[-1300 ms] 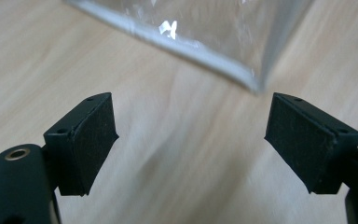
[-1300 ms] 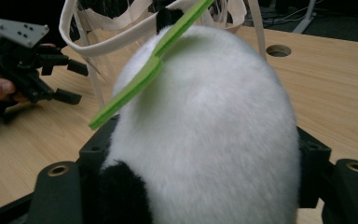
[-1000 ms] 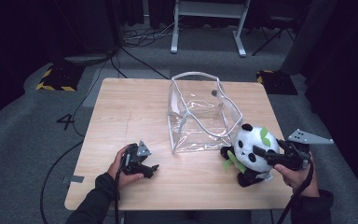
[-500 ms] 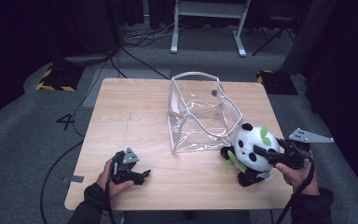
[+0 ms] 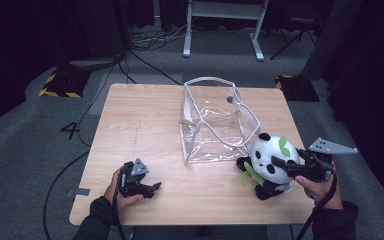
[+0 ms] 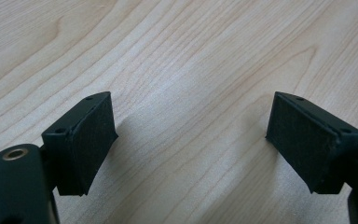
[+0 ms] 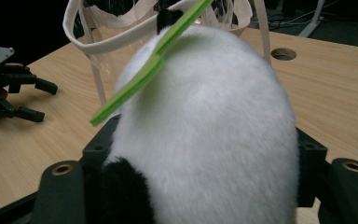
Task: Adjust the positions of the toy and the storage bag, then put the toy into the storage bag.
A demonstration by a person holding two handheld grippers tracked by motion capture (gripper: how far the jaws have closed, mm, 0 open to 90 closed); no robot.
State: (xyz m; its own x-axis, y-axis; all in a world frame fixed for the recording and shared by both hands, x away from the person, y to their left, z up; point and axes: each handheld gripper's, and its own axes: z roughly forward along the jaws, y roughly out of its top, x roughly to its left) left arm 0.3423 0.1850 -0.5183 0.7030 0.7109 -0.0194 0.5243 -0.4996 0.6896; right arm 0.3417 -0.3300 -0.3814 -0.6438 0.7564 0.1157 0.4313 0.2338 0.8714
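Note:
A black-and-white panda plush (image 5: pixel 270 159) with green felt leaves (image 7: pixel 140 79) stands on the wooden table (image 5: pixel 145 125) at the near right. My right gripper (image 5: pixel 282 165) is shut on the panda's head from the right; its white back (image 7: pixel 205 130) sits between the jaws. A clear plastic bag (image 5: pixel 215 122) with white straps (image 7: pixel 121 39) stands open just left of and behind the panda. My left gripper (image 5: pixel 141 183) rests low near the table's front left, open, with bare wood between its pads (image 6: pixel 91 140).
A round cable hole (image 7: pixel 283 54) is in the table behind the bag. Cables (image 5: pixel 145 60) and a white stand (image 5: pixel 222 25) are on the dark floor beyond the far edge. Bare wood spans the table's left half.
My left gripper has pulled back toward the table's near edge and a little left. The right gripper and the panda have stayed in place.

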